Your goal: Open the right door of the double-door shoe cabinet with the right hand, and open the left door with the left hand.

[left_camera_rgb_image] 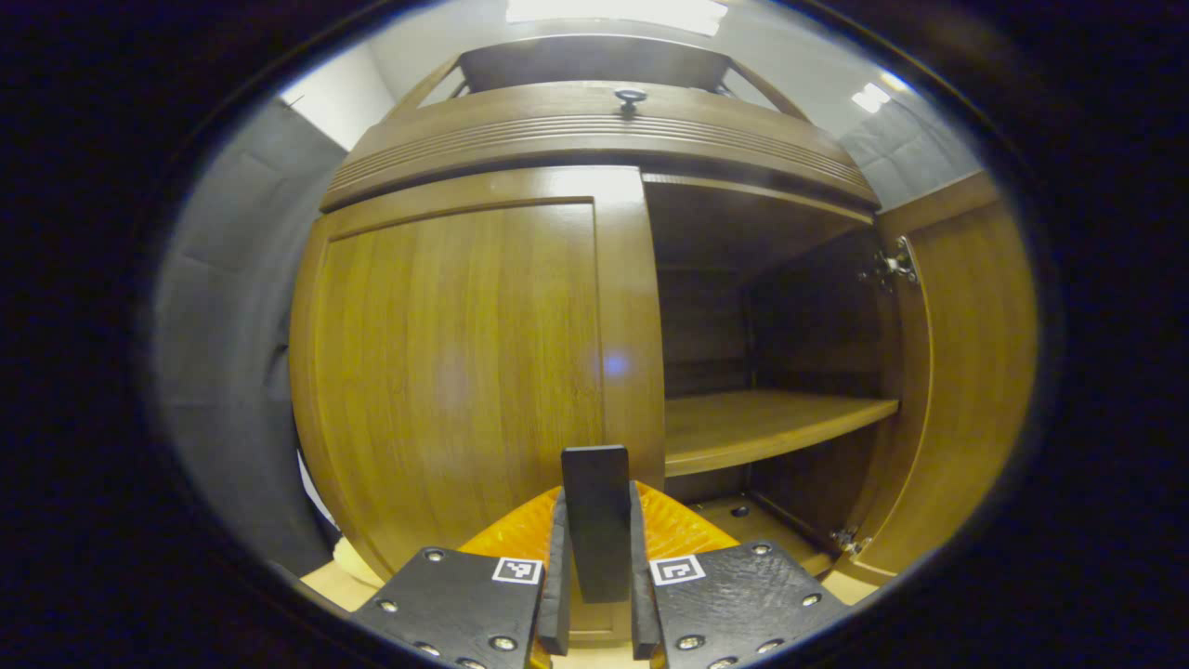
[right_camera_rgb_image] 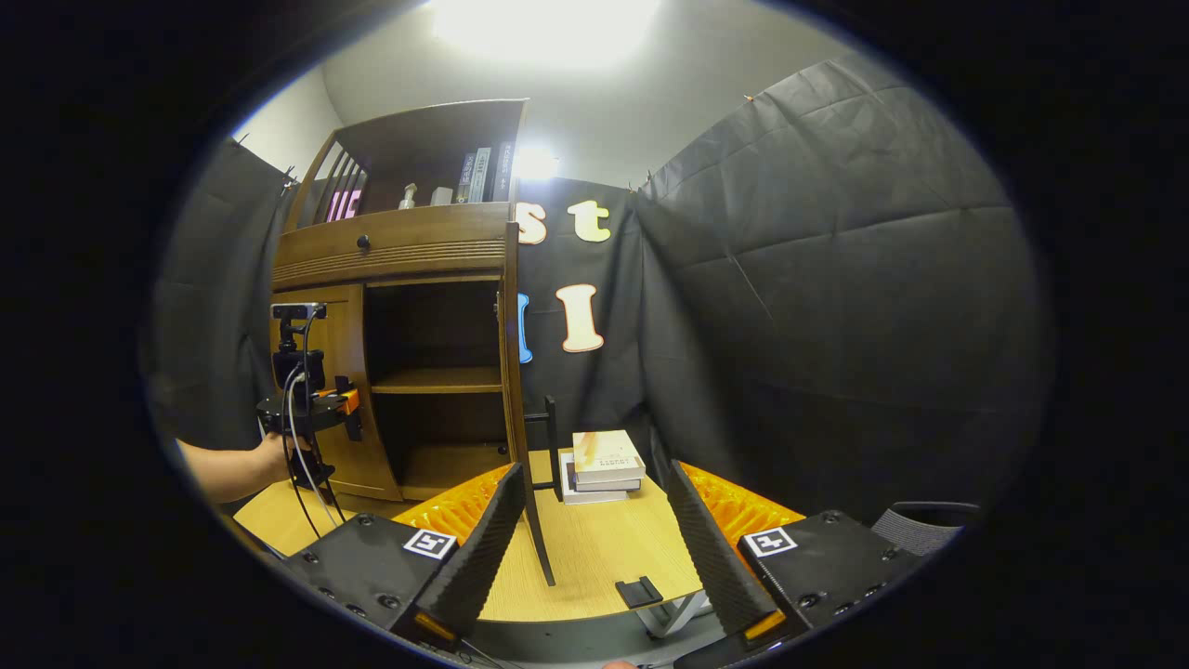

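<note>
Left gripper view puts the shoe cabinet [left_camera_rgb_image: 594,139] close ahead: its right door [left_camera_rgb_image: 966,372] swung wide, its left door [left_camera_rgb_image: 464,372] shut. My left gripper [left_camera_rgb_image: 596,557] is clamped on that door's handle [left_camera_rgb_image: 595,520], ready to pull. My right gripper [right_camera_rgb_image: 594,548] hangs apart, empty, above the table [right_camera_rgb_image: 594,557], straddling the open door's edge.
</note>
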Available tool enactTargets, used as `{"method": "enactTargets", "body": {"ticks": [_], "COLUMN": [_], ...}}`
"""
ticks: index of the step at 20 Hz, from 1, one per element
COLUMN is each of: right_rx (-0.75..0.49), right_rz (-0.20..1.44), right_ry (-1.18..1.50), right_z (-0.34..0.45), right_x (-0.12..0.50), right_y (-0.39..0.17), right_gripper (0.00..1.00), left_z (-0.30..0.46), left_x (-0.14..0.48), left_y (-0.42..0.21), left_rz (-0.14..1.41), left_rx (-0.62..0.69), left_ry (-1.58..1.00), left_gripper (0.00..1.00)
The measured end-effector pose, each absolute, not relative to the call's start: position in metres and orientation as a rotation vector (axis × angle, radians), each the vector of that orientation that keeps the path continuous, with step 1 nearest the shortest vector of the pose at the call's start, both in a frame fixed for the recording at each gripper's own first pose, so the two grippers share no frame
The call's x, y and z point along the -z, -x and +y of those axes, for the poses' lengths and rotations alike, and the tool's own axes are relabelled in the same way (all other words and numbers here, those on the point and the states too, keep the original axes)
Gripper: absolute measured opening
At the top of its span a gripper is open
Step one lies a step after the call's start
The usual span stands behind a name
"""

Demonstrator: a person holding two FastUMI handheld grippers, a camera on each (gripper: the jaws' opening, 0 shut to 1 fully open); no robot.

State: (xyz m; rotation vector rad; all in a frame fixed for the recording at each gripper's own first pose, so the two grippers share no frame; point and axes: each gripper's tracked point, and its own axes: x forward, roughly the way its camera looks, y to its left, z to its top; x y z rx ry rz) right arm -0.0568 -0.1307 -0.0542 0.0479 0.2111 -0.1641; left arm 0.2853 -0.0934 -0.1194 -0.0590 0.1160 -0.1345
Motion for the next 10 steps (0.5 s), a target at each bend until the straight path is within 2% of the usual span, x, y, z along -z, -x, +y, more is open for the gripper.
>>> {"method": "enactTargets", "body": {"ticks": [2,6,10], "right_rx": [0.161,0.138,0.098], "right_rz": [0.208,0.198,0.192], "right_ry": [-0.057,-0.065,-0.056], "right_z": [-0.133,-0.131,-0.123], "right_x": [0.054,0.053,0.054], "right_y": [0.055,0.05,0.045], "right_gripper": [0.96,0.96,0.96], "left_z": [-0.093,-0.091,-0.087], "left_x": [0.121,0.122,0.118], "left_y": [-0.289,-0.285,-0.263], "left_rz": [0.122,0.149,0.149], "left_rx": [0.132,0.119,0.12], "left_ry": [0.053,0.054,0.07], "left_gripper": [0.29,0.17,0.12]}}
